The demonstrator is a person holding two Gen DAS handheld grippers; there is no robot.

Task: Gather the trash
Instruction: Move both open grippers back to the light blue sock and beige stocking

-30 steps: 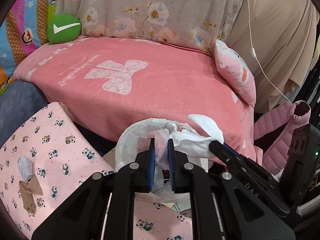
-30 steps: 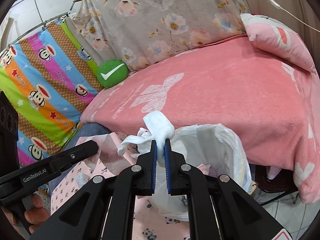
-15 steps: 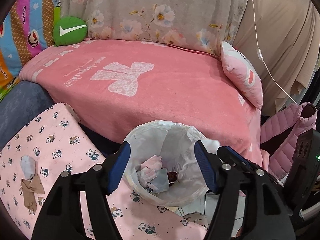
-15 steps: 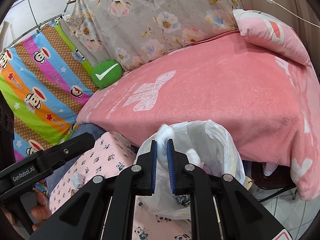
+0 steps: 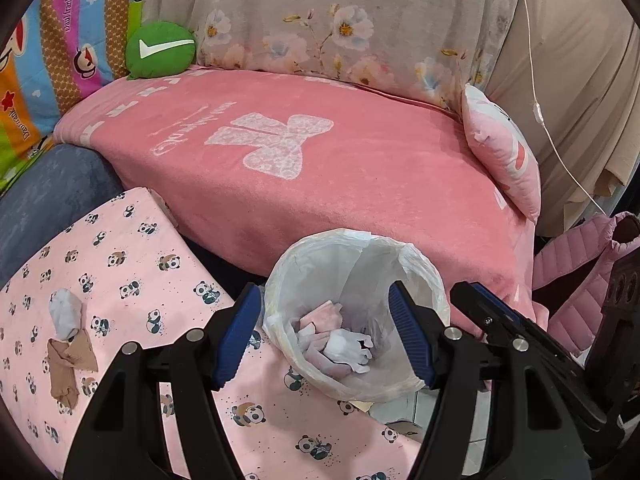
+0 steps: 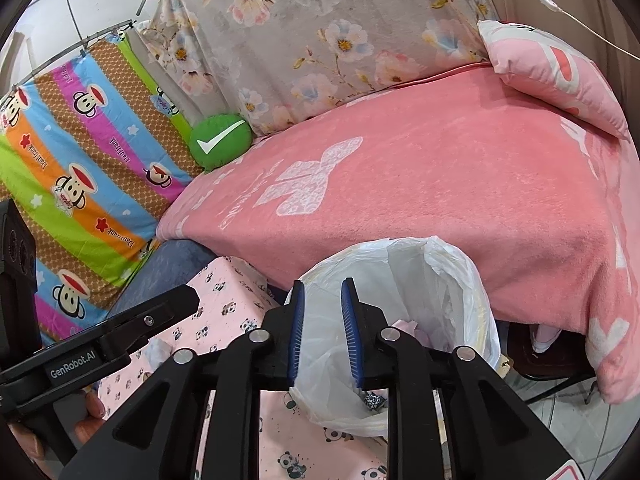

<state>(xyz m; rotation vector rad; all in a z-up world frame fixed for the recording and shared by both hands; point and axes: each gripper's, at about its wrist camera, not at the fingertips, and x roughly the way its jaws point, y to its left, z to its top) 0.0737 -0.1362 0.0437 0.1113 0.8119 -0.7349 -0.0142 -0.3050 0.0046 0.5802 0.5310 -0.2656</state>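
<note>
A white plastic trash bag (image 5: 420, 276) stands open at the edge of the panda-print cloth (image 5: 132, 280); it also shows in the right wrist view (image 6: 452, 280). Crumpled white and pink tissues (image 5: 344, 350) lie inside it. My left gripper (image 5: 326, 332) is open wide and empty, just over the bag's mouth. My right gripper (image 6: 322, 332) is open a little and empty, at the bag's near left rim. A white wad (image 5: 66, 314) and a brown scrap (image 5: 68, 364) lie on the panda cloth at the left.
A bed with a pink blanket (image 5: 320, 168) rises behind the bag. A pink pillow (image 5: 504, 152) and a green round cushion (image 5: 160, 50) lie on it. A pink padded jacket (image 5: 580, 264) hangs at the right. Tiled floor (image 6: 568, 420) shows beside the bag.
Both grippers have opened. The tissue the left one held and the white wad the right one held have dropped into the bag. The left gripper opened first, then the right.
</note>
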